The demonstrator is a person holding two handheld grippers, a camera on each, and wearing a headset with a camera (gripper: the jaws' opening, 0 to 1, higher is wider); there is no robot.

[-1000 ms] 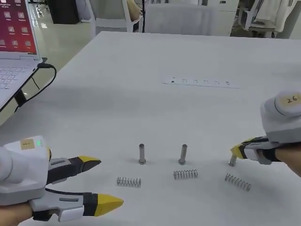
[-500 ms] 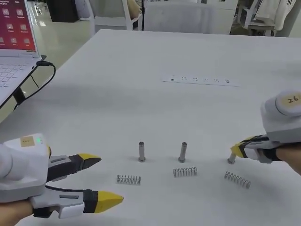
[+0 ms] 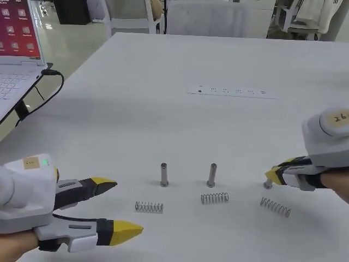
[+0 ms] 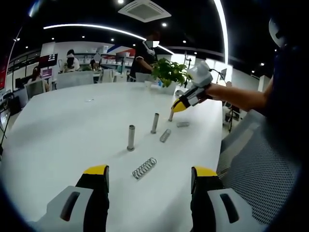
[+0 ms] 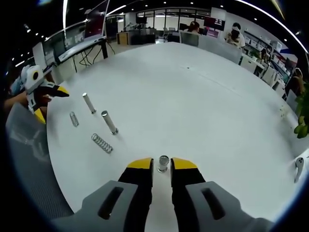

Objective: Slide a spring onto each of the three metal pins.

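On the table [image 3: 218, 71] near edge, 3 upright pins: left pin [image 3: 164, 174], middle pin [image 3: 212, 174], right pin [image 3: 268, 185]. 1 spring lies near 6 o'clock of each, 0 threaded. Right gripper [image 5: 162, 166] brackets the right pin, jaws narrowed. Can't tell if it's pinching; likely steadying it for the right spring [image 3: 275, 207]. Left gripper [image 3: 124, 207] sits at 9 o'clock of the left spring [image 3: 149, 207], jaws spread, probably staged for pickup.

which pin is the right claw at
The rightmost pin, sitting between the jaws of the right claw; the middle pin and left pin stand free.
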